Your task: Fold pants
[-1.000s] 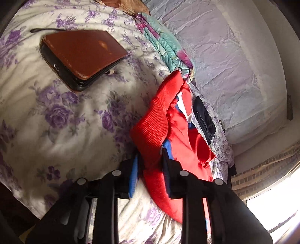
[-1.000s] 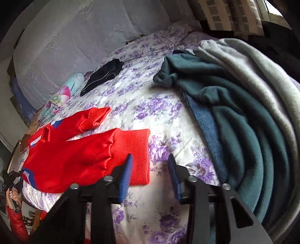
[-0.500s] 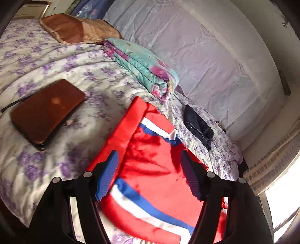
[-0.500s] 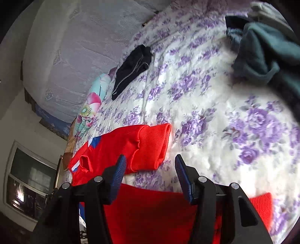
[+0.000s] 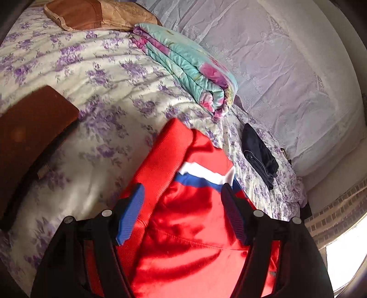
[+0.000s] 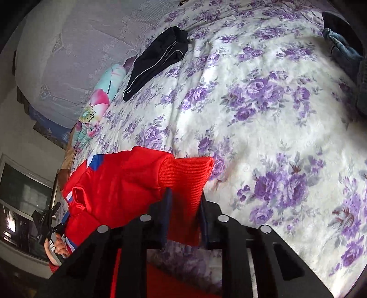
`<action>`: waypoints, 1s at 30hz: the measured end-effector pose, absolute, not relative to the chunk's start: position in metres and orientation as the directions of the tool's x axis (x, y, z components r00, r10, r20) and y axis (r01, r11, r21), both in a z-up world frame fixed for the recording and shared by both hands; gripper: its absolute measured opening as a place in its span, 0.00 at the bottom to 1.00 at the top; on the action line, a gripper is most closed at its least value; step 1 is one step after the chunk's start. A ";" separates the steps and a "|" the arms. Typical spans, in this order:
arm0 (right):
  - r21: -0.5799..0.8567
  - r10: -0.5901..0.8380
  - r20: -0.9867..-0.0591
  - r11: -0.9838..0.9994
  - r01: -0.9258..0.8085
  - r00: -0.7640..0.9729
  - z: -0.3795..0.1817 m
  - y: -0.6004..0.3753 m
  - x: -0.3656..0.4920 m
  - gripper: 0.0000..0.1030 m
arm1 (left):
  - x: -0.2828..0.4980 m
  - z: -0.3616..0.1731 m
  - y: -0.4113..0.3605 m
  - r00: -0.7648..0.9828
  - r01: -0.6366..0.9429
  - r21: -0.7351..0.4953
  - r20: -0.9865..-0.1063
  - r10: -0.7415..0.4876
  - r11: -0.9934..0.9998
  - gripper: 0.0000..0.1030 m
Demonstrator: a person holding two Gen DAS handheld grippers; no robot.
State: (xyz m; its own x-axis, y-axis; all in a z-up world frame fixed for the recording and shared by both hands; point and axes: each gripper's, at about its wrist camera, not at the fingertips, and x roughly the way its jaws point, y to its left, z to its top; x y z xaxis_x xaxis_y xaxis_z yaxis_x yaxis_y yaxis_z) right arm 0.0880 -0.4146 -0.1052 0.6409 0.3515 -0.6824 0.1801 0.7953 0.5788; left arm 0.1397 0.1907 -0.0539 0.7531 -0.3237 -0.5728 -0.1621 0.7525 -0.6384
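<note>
Left wrist view: showing the left gripper (image 5: 182,212) hovering with jaws spread wide, gripping nothing, blue pads (image 5: 130,215) straddling the red pants (image 5: 183,229) lying on the floral bedspread (image 5: 103,91); showing a ribbed red band running up the left side of the garment and a white-and-blue stripe crossing between the fingers; showing a brown case (image 5: 29,128) well apart at left, a folded teal-and-pink blanket (image 5: 188,66) beyond the pants, a brown pillow (image 5: 96,13) at the top, and a dark garment (image 5: 259,153) at right near the lace-covered backrest (image 5: 286,68). Right wrist view: showing the right gripper (image 6: 183,217) with jaws closed on the ribbed red cuff (image 6: 185,181) of one pant leg, lifting it slightly off the purple-flowered cover, the rest of the pants trailing to the left; showing the same dark garment lying farther up the bed, the folded blanket beside it, and a teal-blue cloth (image 6: 341,48) at the upper right edge.
</note>
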 end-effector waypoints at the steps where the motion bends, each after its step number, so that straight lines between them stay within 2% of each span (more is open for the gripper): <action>1: 0.573 0.345 -0.678 0.801 0.173 0.649 -0.102 -0.415 0.088 0.12 | 0.142 -0.051 0.195 0.764 -0.176 -0.625 -0.574 -0.296 0.760 0.67; 3: 0.543 0.319 -0.673 0.826 0.153 0.667 -0.091 -0.415 0.089 0.09 | 0.155 -0.047 0.198 0.757 -0.193 -0.579 -0.601 -0.255 0.792 0.71; 5: 0.513 0.292 -0.668 0.847 0.139 0.685 -0.077 -0.420 0.090 0.08 | 0.174 -0.048 0.193 0.726 -0.197 -0.526 -0.646 -0.237 0.827 0.71; 8: 0.470 0.223 -0.658 0.868 0.160 0.719 -0.054 -0.438 0.089 0.07 | 0.207 -0.052 0.175 0.657 -0.126 -0.482 -0.696 -0.291 0.867 0.70; 9: 0.446 0.186 -0.654 0.878 0.175 0.733 -0.047 -0.447 0.088 0.07 | 0.215 -0.052 0.168 0.642 -0.108 -0.450 -0.713 -0.284 0.886 0.58; 10: 0.421 0.142 -0.650 0.885 0.198 0.746 -0.039 -0.456 0.088 0.07 | 0.222 -0.051 0.162 0.634 -0.110 -0.412 -0.730 -0.255 0.905 0.41; 12: 0.378 0.062 -0.646 0.892 0.249 0.760 -0.025 -0.477 0.090 0.07 | 0.233 -0.049 0.156 0.624 -0.071 -0.429 -0.724 -0.295 0.901 0.35; 15: 0.363 -0.015 -0.642 0.875 0.321 0.766 -0.016 -0.513 0.096 0.07 | 0.242 -0.035 0.141 0.650 -0.030 -0.422 -0.697 -0.303 0.906 0.33; 19: 0.331 -0.055 -0.639 0.881 0.339 0.767 -0.011 -0.535 0.113 0.07 | 0.254 -0.012 0.118 0.709 -0.012 -0.421 -0.644 -0.289 0.907 0.34; 21: 0.307 -0.079 -0.679 0.872 0.380 0.730 -0.028 -0.543 0.135 0.09 | 0.269 -0.020 0.113 0.685 -0.054 -0.402 -0.680 -0.259 0.914 0.35; 23: 0.194 -0.142 -0.751 0.886 0.421 0.645 -0.057 -0.540 0.163 0.11 | 0.285 -0.041 0.110 0.635 -0.117 -0.349 -0.746 -0.200 0.930 0.37; 24: 0.114 -0.198 -0.778 0.889 0.444 0.596 -0.070 -0.538 0.172 0.14 | 0.290 -0.053 0.108 0.602 -0.137 -0.310 -0.780 -0.169 0.941 0.44; 25: 0.053 -0.242 -0.793 0.887 0.458 0.560 -0.081 -0.535 0.178 0.34 | 0.290 -0.061 0.109 0.587 -0.140 -0.301 -0.793 -0.167 0.943 0.49; 26: 0.021 -0.274 -0.782 0.886 0.463 0.560 -0.085 -0.532 0.176 0.45 | 0.284 -0.063 0.112 0.592 -0.136 -0.320 -0.785 -0.182 0.938 0.49; 28: 0.013 -0.297 -0.743 0.890 0.456 0.600 -0.081 -0.527 0.163 0.48 | 0.268 -0.057 0.121 0.603 -0.113 -0.350 -0.768 -0.216 0.930 0.63; 30: -0.013 -0.334 -0.703 0.889 0.458 0.628 -0.069 -0.520 0.146 0.48 | 0.250 -0.044 0.134 0.628 -0.099 -0.336 -0.751 -0.203 0.937 0.66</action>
